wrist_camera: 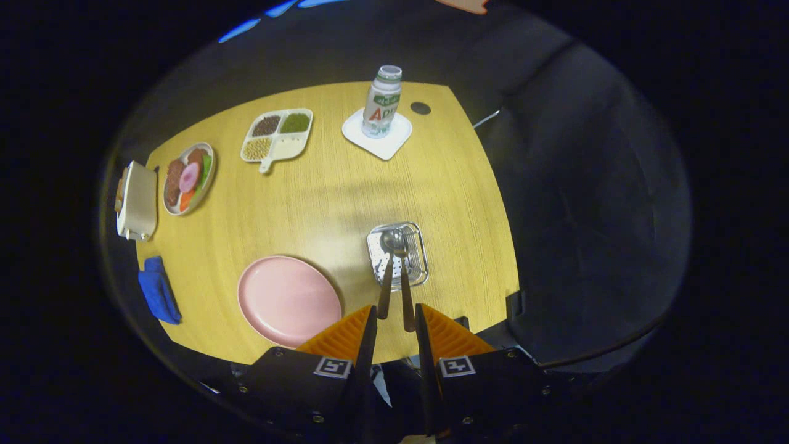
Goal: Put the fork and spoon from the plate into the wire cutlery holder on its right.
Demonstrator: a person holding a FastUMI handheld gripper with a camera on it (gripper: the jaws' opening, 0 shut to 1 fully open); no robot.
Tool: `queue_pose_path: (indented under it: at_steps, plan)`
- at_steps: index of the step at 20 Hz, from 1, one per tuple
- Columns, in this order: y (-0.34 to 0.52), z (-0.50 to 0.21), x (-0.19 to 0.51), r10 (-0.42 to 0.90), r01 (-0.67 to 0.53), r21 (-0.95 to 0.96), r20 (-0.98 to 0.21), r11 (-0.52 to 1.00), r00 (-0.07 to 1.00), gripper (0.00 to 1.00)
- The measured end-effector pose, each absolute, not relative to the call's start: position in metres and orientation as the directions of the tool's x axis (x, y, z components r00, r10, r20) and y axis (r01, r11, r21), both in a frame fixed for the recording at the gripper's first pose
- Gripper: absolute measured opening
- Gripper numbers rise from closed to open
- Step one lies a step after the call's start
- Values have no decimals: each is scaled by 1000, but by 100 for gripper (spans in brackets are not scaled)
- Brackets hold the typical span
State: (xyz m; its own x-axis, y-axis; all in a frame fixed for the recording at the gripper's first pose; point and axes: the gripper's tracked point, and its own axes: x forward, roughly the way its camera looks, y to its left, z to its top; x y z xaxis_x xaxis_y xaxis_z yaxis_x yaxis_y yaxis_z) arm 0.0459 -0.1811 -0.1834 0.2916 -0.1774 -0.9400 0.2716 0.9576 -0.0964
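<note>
Gripper (396, 316) looks down from high above a yellow wood-grain table (345, 191), fingers pointing fwd & down toward the table's near edge. Fingers sit a narrow gap apart; the 2 cutlery handles rise into that gap, but can't tell whether either finger presses on them.

Landmark = wire cutlery holder (399, 255), a small square metal basket w/ a perforated base, just ahead of the fingertips & near the table's right side. Everything below is placed relative to it, left to right.

Far left of holder, at the table's left edge: a cream rectangular box-like item (138, 201), type unclear. Nearer than it, also far left: a folded blue cloth (158, 290).

Left & farther back: round plate of food (188, 179), brown patties, a pink ring slice, orange & green bits.

Just left of holder: pink plate (288, 300), nothing on it, close beside the holder but not touching; left finger overlaps its near rim in view.

Left & well beyond: white 4-section tray (278, 138) w/ a short handle, holding dark, green & tan grains, 1 section pale.

In the holder: spoon (391, 266) & fork (404, 280), side by side, heads down in the basket, handles leaning back toward the fingers.

Straight beyond holder, well apart: white bottle (381, 102) upright on a white square coaster (377, 135). Slightly right of the bottle: small dark round spot (420, 108) in the tabletop.
</note>
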Motion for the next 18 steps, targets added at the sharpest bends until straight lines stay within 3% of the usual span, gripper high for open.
queue_pose_path:
  at_steps: [4, 10, 14, 18]
  plan:
    - [-169, -116, 73, -205, 304, -37, -815, 952, 542, 37]
    - [-148, -6, 88, -256, 303, 4, -526, 953, 811, 37]
    - [-129, 62, 89, -236, 271, 79, -301, 959, 924, 37]
    - [-120, 110, 80, -209, 223, 102, -132, 969, 969, 37]
